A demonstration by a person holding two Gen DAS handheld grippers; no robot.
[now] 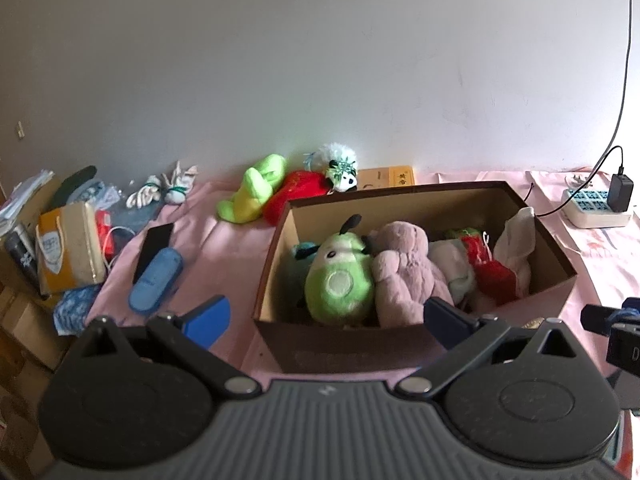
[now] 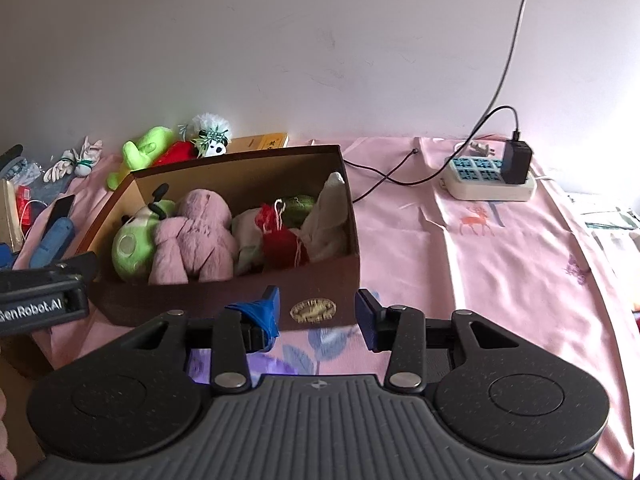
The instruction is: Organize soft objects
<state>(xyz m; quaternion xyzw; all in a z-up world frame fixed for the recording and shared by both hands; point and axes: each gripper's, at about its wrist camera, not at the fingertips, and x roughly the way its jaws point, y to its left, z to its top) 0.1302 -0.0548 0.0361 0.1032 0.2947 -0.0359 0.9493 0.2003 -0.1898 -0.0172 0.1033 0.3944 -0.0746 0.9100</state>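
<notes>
A brown cardboard box (image 1: 552,240) (image 2: 320,284) stands on the pink cloth and holds several plush toys: a green round one (image 1: 338,284) (image 2: 130,248), a pink one (image 1: 404,276) (image 2: 196,240), a red one (image 1: 490,272) (image 2: 282,246) and a cream one (image 1: 518,240) (image 2: 326,216). Behind the box lie a lime green plush (image 1: 256,188) (image 2: 142,152), a red plush (image 1: 298,192) and a small panda plush (image 1: 340,172) (image 2: 214,142). My left gripper (image 1: 326,318) is open and empty just before the box's near wall. My right gripper (image 2: 320,312) is open and empty at the box's near right corner.
A blue case (image 1: 156,280) and a black phone (image 1: 154,246) lie left of the box. Clutter and a paper bag (image 1: 68,248) sit at the far left. A power strip with a charger (image 2: 492,176) and cables lies right of the box. A yellow box (image 1: 386,178) stands by the wall.
</notes>
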